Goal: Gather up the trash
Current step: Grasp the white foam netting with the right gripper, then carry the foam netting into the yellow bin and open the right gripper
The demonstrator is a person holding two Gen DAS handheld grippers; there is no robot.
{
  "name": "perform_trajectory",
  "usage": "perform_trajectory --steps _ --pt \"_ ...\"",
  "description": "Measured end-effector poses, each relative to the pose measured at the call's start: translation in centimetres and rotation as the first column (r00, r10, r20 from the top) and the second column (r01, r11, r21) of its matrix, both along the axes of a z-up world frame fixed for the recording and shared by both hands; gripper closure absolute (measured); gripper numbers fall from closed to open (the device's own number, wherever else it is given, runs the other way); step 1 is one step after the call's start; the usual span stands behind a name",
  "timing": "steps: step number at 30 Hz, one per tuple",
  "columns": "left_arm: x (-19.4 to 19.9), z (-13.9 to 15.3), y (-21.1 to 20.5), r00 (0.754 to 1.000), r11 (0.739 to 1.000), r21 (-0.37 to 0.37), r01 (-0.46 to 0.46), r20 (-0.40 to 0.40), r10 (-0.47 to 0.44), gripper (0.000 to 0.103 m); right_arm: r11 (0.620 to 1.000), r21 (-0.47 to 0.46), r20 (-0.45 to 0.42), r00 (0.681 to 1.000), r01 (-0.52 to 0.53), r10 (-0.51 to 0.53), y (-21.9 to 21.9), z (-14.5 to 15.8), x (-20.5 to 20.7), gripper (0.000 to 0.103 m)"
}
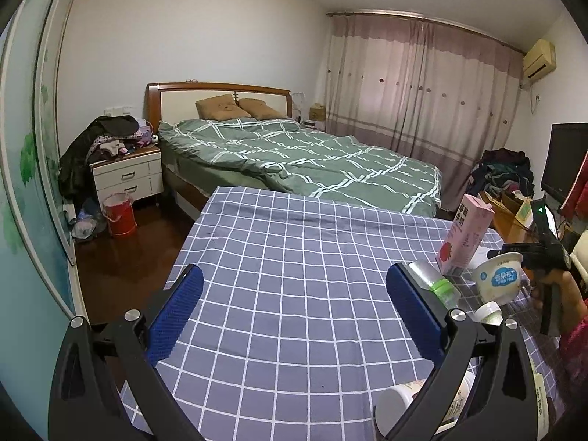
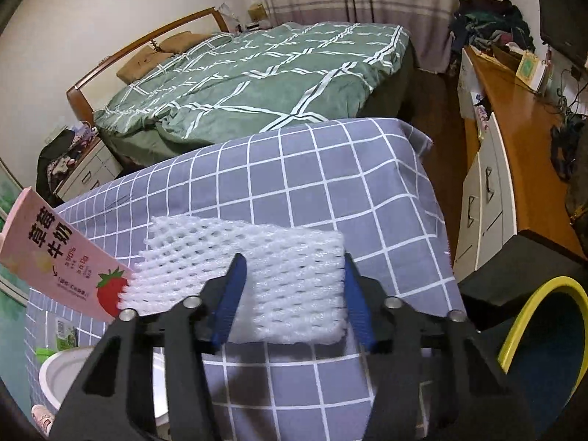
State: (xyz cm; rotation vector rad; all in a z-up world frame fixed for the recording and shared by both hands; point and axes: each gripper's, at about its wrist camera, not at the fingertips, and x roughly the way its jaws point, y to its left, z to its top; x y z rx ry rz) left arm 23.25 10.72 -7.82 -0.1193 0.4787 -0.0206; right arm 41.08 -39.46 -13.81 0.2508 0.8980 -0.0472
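Straddling white foam net [image 2: 253,275] with right gripper [image 2: 292,294] — net lying flat on checked surface [image 2: 330,183], long axis running crosswise between the blue pads, jaws partly apart, pads at the net's sides but clamp not confirmed. Sitting far nearer than left gripper [image 1: 294,316], wide apart over bare cloth, holding nothing. Crowding left of right gripper: pink strawberry milk carton [image 2: 62,257] touching net's end, white cup [image 2: 99,393] lower left. Waiting lower right — yellow-rimmed bin [image 2: 529,316], off the surface edge, likely drop spot. Lying right of left gripper: green-capped bottle [image 1: 437,283], yogurt tub [image 1: 499,275].
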Motion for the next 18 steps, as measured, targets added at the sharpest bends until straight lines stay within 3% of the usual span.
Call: perform_trajectory --steps 2,4,18 --pt "0.1 0.0 0.0 1.0 1.0 -0.001 0.003 -0.001 -0.003 0.005 1.0 -0.011 0.019 1.0 0.012 -0.012 -0.2 0.5 -0.2 0.084" --pt "0.0 0.1 -0.1 1.0 1.0 -0.001 0.002 0.0 -0.002 0.005 1.0 0.001 0.035 0.999 0.02 -0.02 -0.6 1.0 -0.6 0.09" --pt "-0.2 0.1 -0.2 1.0 1.0 0.003 0.003 0.0 -0.003 0.005 0.994 0.012 0.256 0.961 0.105 -0.104 -4.4 7.7 -9.4 0.092"
